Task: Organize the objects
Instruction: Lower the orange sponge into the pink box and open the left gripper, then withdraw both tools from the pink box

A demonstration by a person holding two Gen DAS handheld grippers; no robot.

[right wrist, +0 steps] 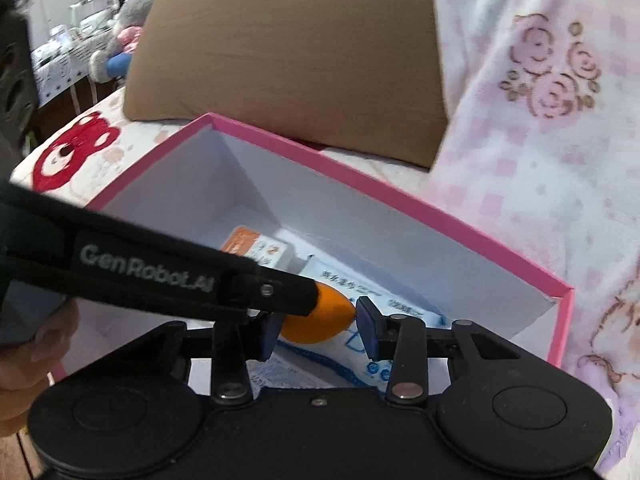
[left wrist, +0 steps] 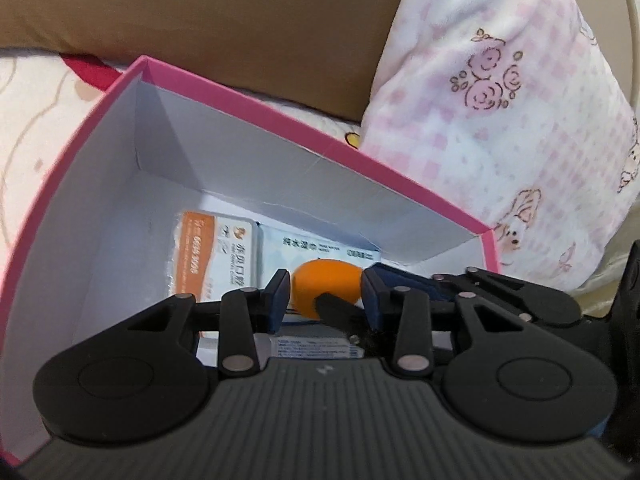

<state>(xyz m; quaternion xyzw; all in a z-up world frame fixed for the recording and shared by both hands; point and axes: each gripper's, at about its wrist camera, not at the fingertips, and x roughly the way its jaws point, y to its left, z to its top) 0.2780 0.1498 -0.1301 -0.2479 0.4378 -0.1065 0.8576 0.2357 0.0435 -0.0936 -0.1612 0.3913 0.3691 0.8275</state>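
Bedsheet [right wrist: 80, 152]: cream with a red bear print, at the far left; the box stands on it.
Person's hand [right wrist: 36, 356]: at the left edge of the right wrist view, around the left gripper's handle.
Pink box [left wrist: 100, 200]: open, white inside, with one corner pointing away from both cameras.
Orange-and-white packet [left wrist: 212, 252]: flat on the box floor, left of centre.
Wipes pack [left wrist: 316, 246]: pale blue and white, touching the packet's right side and running toward the box's near right wall.
Orange egg-shaped object [left wrist: 324, 280]: inside the box, just over the wipes pack, with both claws around it.
Left gripper [left wrist: 324, 292]: pinches the orange object, one pad on each of its sides; in the right wrist view one of its fingers [right wrist: 288, 292] comes in from the left and covers the object's left end.
Right gripper [right wrist: 318, 328]: its pads flank the orange object very closely, but I cannot tell whether they press on it.
Brown cushion [right wrist: 280, 60]: behind the box's far corner.
Pink-checked blanket [left wrist: 500, 120]: printed with roses, bunched along the box's right side.
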